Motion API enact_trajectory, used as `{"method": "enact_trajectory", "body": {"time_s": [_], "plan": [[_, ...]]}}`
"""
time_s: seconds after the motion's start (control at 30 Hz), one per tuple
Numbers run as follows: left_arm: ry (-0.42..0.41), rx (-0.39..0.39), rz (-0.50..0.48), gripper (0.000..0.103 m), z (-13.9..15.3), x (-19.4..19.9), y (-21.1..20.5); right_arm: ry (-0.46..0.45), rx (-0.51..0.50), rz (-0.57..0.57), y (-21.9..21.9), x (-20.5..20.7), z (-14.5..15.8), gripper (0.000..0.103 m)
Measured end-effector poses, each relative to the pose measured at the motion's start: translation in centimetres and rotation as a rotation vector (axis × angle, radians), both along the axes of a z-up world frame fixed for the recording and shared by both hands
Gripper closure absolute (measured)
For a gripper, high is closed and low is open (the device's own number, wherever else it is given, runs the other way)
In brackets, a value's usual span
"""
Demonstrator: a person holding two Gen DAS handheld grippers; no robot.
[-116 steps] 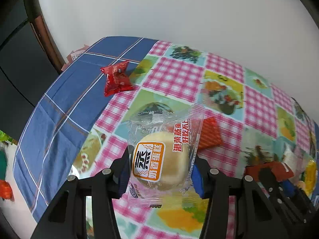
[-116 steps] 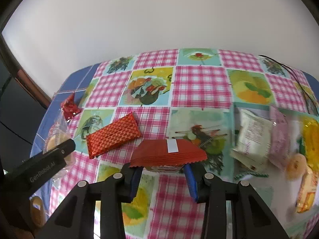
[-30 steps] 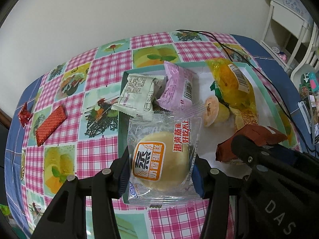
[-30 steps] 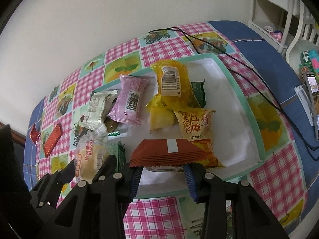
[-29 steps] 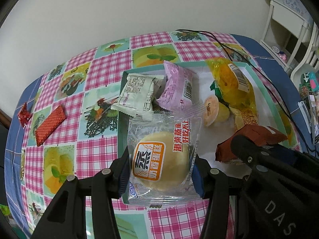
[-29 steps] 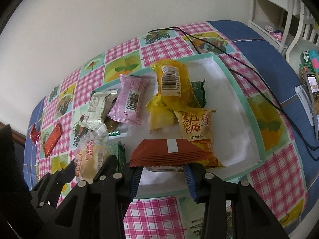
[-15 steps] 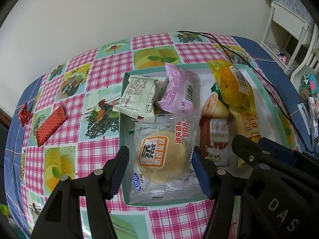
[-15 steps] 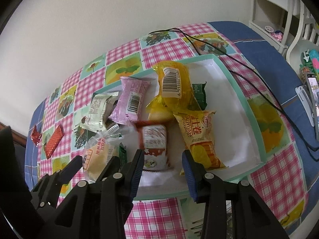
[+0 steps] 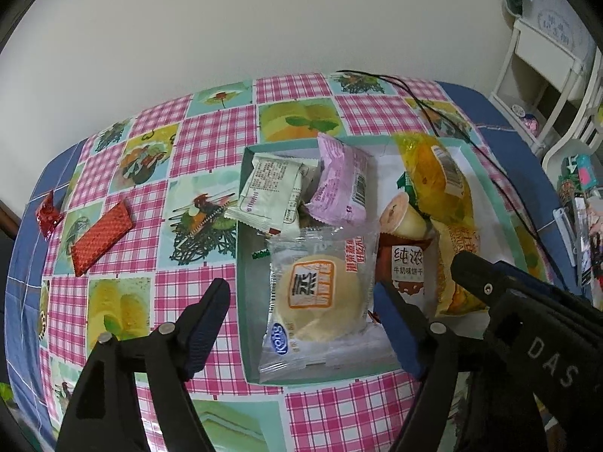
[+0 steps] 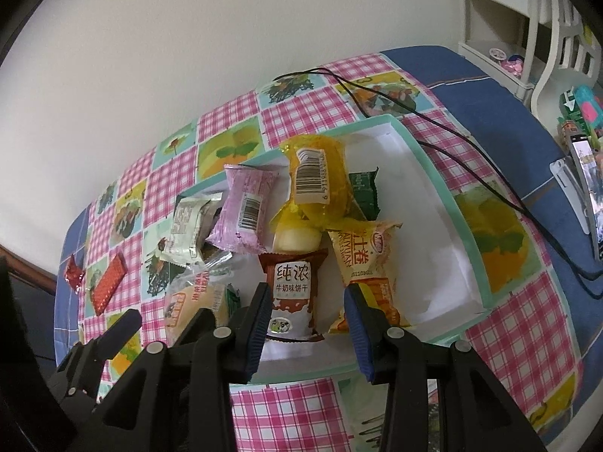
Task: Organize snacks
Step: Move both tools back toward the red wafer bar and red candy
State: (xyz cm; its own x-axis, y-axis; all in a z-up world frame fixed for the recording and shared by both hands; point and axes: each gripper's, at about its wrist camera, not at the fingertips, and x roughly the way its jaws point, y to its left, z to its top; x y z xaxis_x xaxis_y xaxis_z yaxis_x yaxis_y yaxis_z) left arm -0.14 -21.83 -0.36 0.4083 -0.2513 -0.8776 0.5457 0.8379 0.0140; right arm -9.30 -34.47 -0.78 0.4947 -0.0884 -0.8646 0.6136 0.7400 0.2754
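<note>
Partly buried under the yellow packet (image 10: 316, 184) at one o'clock: green wrapper (image 10: 363, 192), print unreadable. Cut off by the three o'clock edge: phone (image 10: 588, 188). Shelf clutter (image 9: 527, 116) too small to identify.

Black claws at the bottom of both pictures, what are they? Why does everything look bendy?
They are two grabbers. A person holds one in each hand, and a wide-eyed camera on each looks along its jaws, which bends the picture. One picture is from the left gripper, the other from the right gripper. Below lies a checked tablecloth with a green tray of snacks. The left jaws have just been opening; the bun pack lies between them in the tray. The brown biscuit pack lies between the right jaws, not squeezed. Nothing is held. A red bar waits outside.
</note>
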Motion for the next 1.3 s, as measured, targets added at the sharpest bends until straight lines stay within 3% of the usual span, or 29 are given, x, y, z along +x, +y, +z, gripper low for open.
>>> {"method": "enact_trajectory", "body": {"time_s": [0.43,0.7,0.8,1.0,1.07,1.13,1.3], "plan": [[0.014,-0.036,0.111,0.023,1.5,1.6,3.3,-0.01,0.009,-0.009,-0.2,-0.3,0.2,0.06],[-0.01,0.048,0.287,0.019,1.0,3.6,6.7,-0.003,-0.002,0.023,0.6,0.3,0.3,0.06],[-0.008,0.077,0.348,0.009,0.5,4.3,8.0,0.001,-0.011,0.041,1.1,0.7,0.3,0.06],[-0.018,0.09,0.415,0.009,0.4,5.0,9.4,0.006,-0.023,0.07,1.9,1.1,0.4,0.059],[-0.021,0.091,0.424,0.009,0.4,5.1,9.5,0.009,-0.028,0.072,2.0,1.2,0.4,0.055],[-0.029,0.096,0.43,0.009,0.3,5.1,9.6,0.006,-0.035,0.068,2.0,1.2,0.3,0.032],[-0.045,0.11,0.442,0.001,0.3,5.0,9.6,-0.007,-0.041,0.071,1.9,1.2,0.4,0.015]]}}
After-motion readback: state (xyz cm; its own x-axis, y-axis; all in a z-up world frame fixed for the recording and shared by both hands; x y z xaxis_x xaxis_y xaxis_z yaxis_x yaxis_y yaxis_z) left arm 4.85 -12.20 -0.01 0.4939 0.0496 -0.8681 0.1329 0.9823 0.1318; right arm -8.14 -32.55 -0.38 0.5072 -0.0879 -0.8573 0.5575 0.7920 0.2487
